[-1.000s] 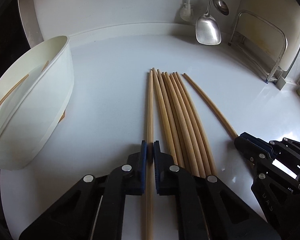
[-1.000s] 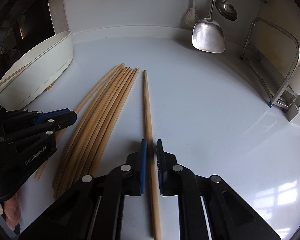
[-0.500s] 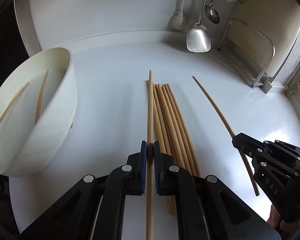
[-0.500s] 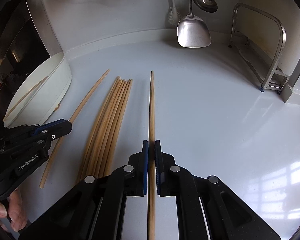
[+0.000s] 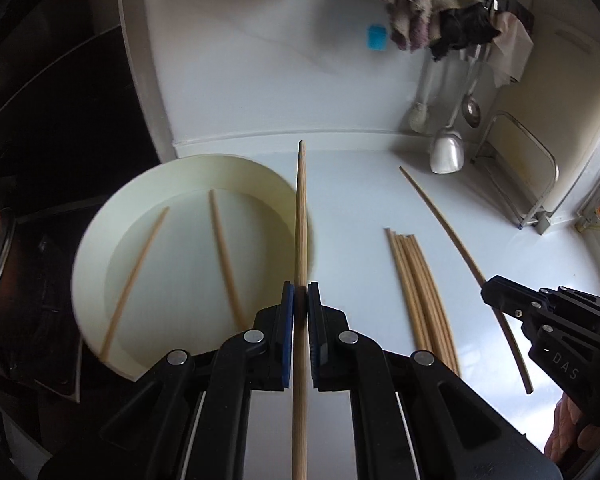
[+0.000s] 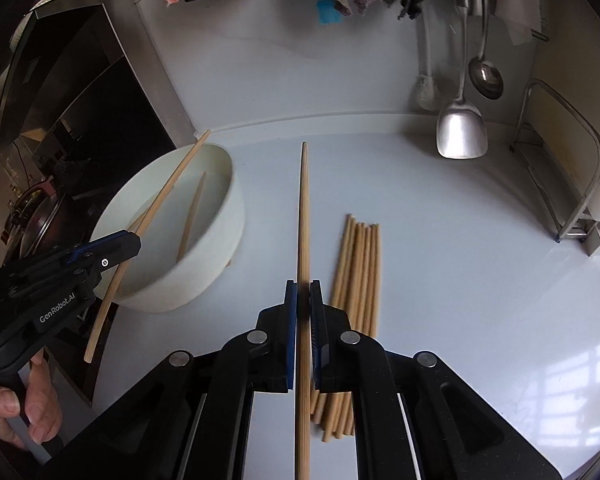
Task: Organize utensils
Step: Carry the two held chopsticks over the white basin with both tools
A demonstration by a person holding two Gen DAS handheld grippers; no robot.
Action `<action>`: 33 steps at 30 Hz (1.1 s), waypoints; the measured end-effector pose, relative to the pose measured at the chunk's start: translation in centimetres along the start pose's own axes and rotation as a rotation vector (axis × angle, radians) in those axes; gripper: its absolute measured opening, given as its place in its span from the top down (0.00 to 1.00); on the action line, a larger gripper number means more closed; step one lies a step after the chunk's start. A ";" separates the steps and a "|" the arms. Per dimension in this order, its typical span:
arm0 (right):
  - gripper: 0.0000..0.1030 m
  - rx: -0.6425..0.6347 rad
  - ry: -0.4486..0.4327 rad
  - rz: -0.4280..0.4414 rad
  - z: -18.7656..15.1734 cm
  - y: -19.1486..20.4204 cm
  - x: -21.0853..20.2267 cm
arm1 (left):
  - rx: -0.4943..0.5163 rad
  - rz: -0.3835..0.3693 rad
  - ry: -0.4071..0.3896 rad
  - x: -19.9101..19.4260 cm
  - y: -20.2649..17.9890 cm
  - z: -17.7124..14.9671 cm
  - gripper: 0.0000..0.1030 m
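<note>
While the white counter [image 6: 440, 280] keeps a bundle [image 6: 354, 300] of loose chopsticks, the bowl [image 5: 100, 248] holds 2. Each gripper, left [image 5: 300, 312] and right [image 6: 303, 312], pinches 1 chopstick [image 5: 301, 220]. Best to tip each point-first past the rim before releasing.

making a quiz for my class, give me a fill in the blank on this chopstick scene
1. The left gripper is shut on one ____.
2. Two chopsticks already lie inside the white ____.
3. The loose bundle of chopsticks lies on the ____.
4. A metal spatula hangs at the back beside a ____.

Missing words: chopstick; bowl; counter; ladle
</note>
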State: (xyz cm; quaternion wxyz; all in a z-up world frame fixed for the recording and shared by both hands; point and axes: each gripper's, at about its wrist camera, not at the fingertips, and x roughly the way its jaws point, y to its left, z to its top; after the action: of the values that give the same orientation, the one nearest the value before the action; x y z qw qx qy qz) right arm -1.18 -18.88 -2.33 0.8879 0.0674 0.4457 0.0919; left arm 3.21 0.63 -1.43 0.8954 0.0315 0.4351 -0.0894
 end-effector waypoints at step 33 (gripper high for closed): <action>0.94 -0.027 0.165 0.050 6.8 15.3 14.8 | -0.074 -0.005 0.208 9.7 16.3 1.2 0.93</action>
State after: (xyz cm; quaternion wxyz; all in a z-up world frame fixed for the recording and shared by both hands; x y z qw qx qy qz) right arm 11.40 -0.96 -6.79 0.8463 0.0585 0.5145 0.1252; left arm 13.07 15.22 -8.63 0.8457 0.0065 0.5287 -0.0717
